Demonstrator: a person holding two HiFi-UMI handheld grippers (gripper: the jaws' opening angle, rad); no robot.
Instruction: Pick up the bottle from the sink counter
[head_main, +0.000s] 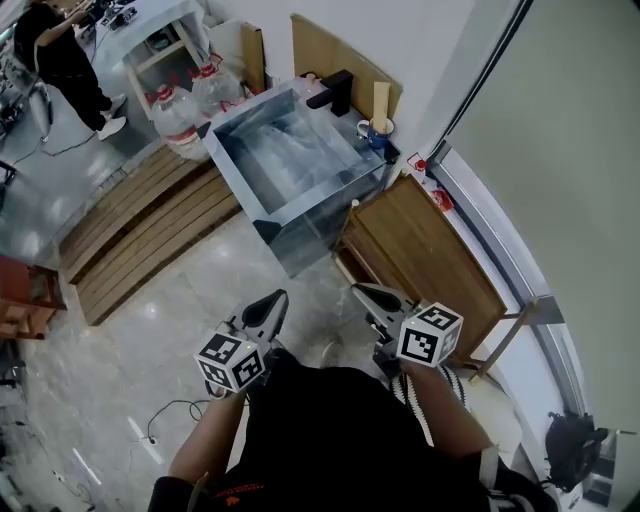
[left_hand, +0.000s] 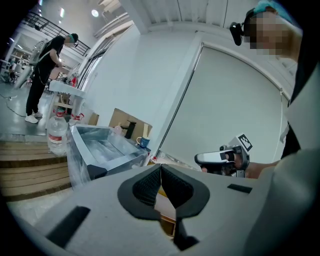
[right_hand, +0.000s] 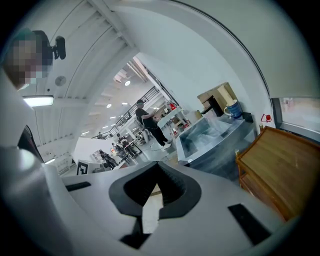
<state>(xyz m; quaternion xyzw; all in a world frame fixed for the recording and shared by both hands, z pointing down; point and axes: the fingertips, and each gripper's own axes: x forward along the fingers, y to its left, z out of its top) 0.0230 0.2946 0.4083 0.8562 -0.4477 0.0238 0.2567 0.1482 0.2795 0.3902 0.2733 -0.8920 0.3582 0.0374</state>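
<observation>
No words or numbers can be read anywhere. The white plastic cube (head_main: 236, 360) on the left claw (head_main: 272, 303) and the matching cube (head_main: 430, 335) on the right claw (head_main: 368, 293) carry black-and-white square code patterns, not letters. Far ahead of both claws, the clear plastic water jugs (head_main: 178, 115) wear red labels whose print is too small to make out. The small red tag (head_main: 417, 164) ahead of the right claw may bear a sign, but it is blurred.
</observation>
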